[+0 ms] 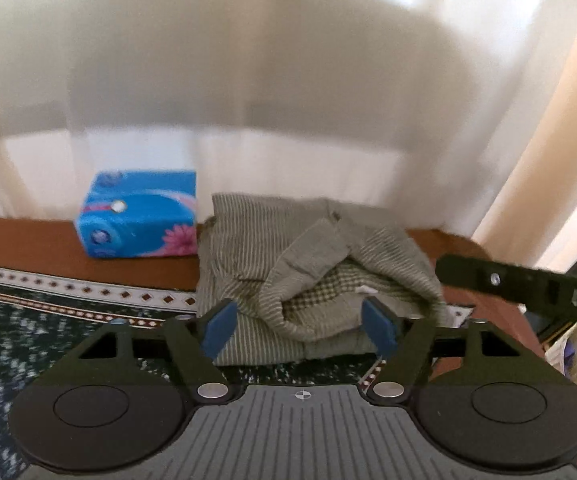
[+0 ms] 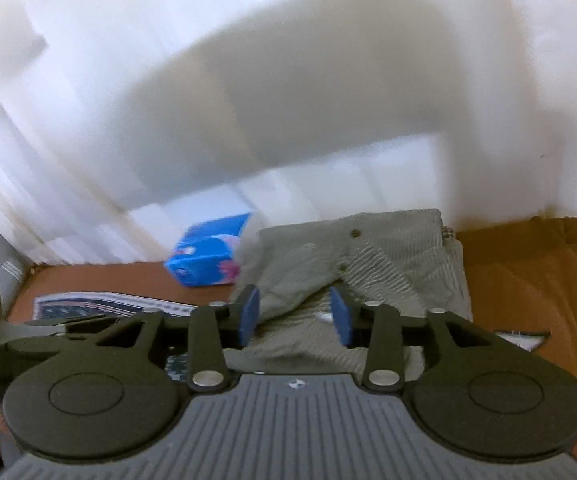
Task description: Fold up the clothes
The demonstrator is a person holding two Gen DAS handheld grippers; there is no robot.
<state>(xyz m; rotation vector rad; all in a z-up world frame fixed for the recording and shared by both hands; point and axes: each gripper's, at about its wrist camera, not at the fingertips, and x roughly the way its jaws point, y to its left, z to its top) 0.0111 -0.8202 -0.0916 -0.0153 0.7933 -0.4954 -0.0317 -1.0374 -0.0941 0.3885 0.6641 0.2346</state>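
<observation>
A green-and-white striped garment (image 1: 288, 280) lies bunched in a loose heap on the table, a checked inner layer showing in its folds. My left gripper (image 1: 302, 326) is open, its blue pads on either side of the heap's near edge, holding nothing. The same garment (image 2: 352, 268) shows in the right wrist view, with buttons on its upper fold. My right gripper (image 2: 296, 316) is open just in front of the heap, nothing held. Part of the right gripper's black body (image 1: 528, 288) reaches in from the right in the left wrist view.
A blue tissue pack (image 1: 140, 216) with a pink flower stands on the brown table (image 1: 48, 240) left of the garment; it also shows in the right wrist view (image 2: 208, 256). A dark patterned mat (image 1: 28, 320) covers the near table. White curtains (image 1: 248, 80) hang behind.
</observation>
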